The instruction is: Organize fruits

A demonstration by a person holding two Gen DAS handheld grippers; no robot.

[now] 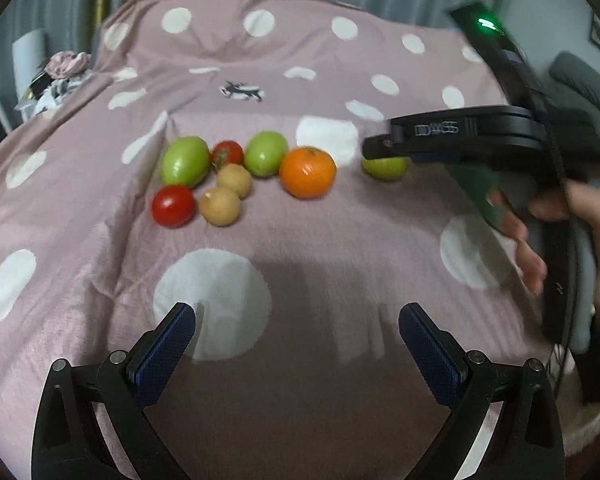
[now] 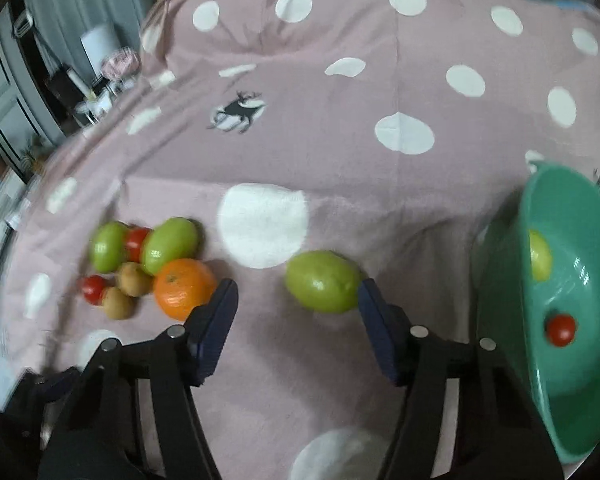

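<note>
Right gripper (image 2: 298,312) is down over the pink bedsheet with white polka dots (image 2: 340,92), and it's lined up on a lone green oval fruit (image 2: 323,281) that sits apart from the rest. The jaws are half spread; the right blue pad (image 2: 374,320) is just touching or right beside the fruit's end, while the left pad stands clear of it, so no pinch on it. In the left wrist view that same fruit peeks out from under the black gripper body, with a person's hand (image 1: 556,236) wrapped round the handle.

Off to the right, a teal plastic bowl (image 2: 500,280) stands close by, tilted in this view. Inside it lie a small red tomato (image 2: 560,329) and a yellow-green fruit (image 2: 539,255).

Over to the left, the main cluster lies on the bed: a round orange (image 1: 307,172), two more green oval fruits (image 1: 184,161) (image 1: 265,153), a red tomato (image 1: 173,205) at the front, another red tomato (image 1: 227,153) tucked between the green ones, and two small tan round fruits (image 1: 220,206) (image 1: 234,180) touching one another.

Left gripper (image 1: 297,332) hangs above bare sheet, near side of the cluster, jaws spread wide, nothing between its blue pads.
</note>
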